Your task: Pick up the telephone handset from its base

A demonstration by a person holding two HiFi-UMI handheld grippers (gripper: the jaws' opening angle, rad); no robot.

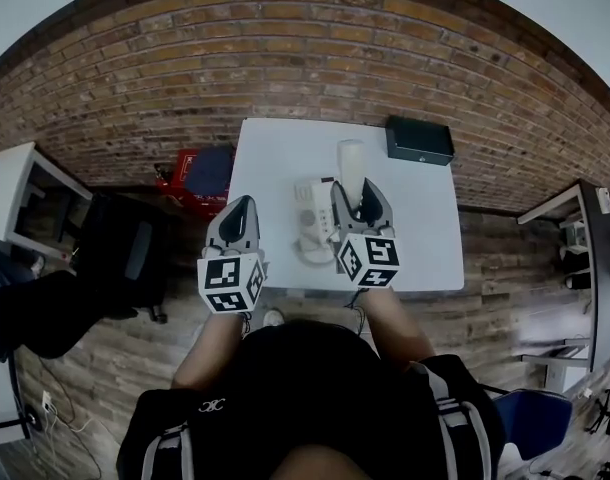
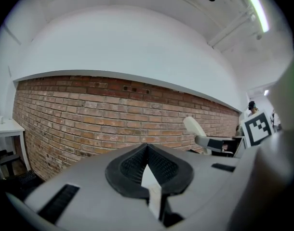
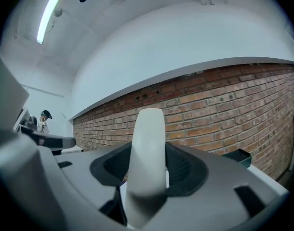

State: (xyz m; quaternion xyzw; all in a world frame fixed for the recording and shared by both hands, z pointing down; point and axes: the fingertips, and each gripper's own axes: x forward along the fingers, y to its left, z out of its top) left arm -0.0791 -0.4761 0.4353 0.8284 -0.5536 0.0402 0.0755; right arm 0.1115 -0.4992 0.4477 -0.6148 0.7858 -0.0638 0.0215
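Telephone handset (image 1: 351,168): there is one, a smooth cream bar with a rounded end and a slight curve. It is off its base and pinched between the jaws of the right gripper (image 1: 360,196). In the right gripper view the handset (image 3: 148,153) stands up between the two dark ribbed pads and rises past them against the brick wall (image 3: 224,105). There is one telephone base (image 1: 311,230), pale like the handset, sitting on the single white table (image 1: 275,163) just left of the right gripper. One black box (image 1: 419,140) lies at the table's far right corner, well apart from the phone. There are two grippers. The left gripper (image 1: 239,211) hangs over the table's left edge, and in its own view the left gripper (image 2: 147,150) has its jaws pressed together on nothing.
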